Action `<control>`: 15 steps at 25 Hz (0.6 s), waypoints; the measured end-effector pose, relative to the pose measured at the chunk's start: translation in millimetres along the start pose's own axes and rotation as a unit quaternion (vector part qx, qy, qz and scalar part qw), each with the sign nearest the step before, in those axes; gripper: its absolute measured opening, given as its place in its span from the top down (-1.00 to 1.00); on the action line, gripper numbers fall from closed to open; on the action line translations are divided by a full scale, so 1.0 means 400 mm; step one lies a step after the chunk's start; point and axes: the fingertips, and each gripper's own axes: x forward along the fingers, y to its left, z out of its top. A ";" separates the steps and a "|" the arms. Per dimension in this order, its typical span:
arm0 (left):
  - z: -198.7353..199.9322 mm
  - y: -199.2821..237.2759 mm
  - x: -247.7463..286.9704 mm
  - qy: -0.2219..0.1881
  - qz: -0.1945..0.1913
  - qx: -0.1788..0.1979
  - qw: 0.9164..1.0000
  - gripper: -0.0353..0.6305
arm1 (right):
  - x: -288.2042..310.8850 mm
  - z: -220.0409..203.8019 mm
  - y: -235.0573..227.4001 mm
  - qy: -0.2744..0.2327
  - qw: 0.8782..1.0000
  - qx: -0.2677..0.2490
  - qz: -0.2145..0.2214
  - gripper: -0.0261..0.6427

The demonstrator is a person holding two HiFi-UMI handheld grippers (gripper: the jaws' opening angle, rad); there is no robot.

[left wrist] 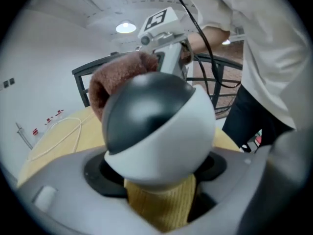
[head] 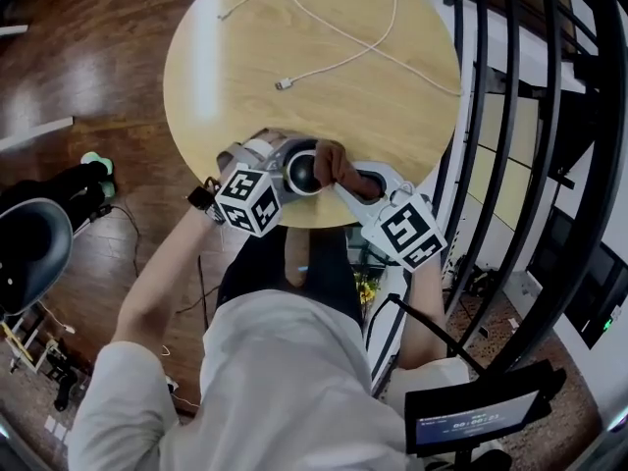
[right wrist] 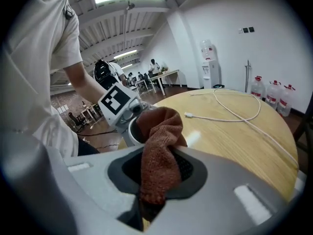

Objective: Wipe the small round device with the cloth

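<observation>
Table (head: 245, 57): round, light wood-grain top, standing on a dark wood plank floor (head: 108, 67). The surface shows a glossy sheen in the right gripper view (right wrist: 234, 146).

Lying directly on it: one white cable (head: 339, 65), slack, running in loose curves across the far half of the top and out towards the right edge. Its plug (head: 284, 84) rests flat near the middle of the table. The right gripper view shows the same cable (right wrist: 220, 120) looping back past the plug.

The cloth (right wrist: 159, 151) is rust-brown, the round device (left wrist: 161, 131) white and grey
</observation>
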 end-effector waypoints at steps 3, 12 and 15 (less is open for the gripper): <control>0.000 0.001 -0.004 0.001 -0.003 -0.009 1.000 -0.24 | 0.034 -0.038 -0.015 0.030 1.000 -0.008 -0.002 0.72; -0.006 0.005 -0.001 0.018 0.003 -0.041 0.999 -0.24 | 0.091 -0.106 -0.055 0.124 0.987 -0.081 -0.054 0.72; -0.002 0.013 -0.026 0.009 0.056 -0.107 0.993 -0.26 | 0.090 -0.109 -0.065 0.165 0.973 -0.116 -0.112 0.72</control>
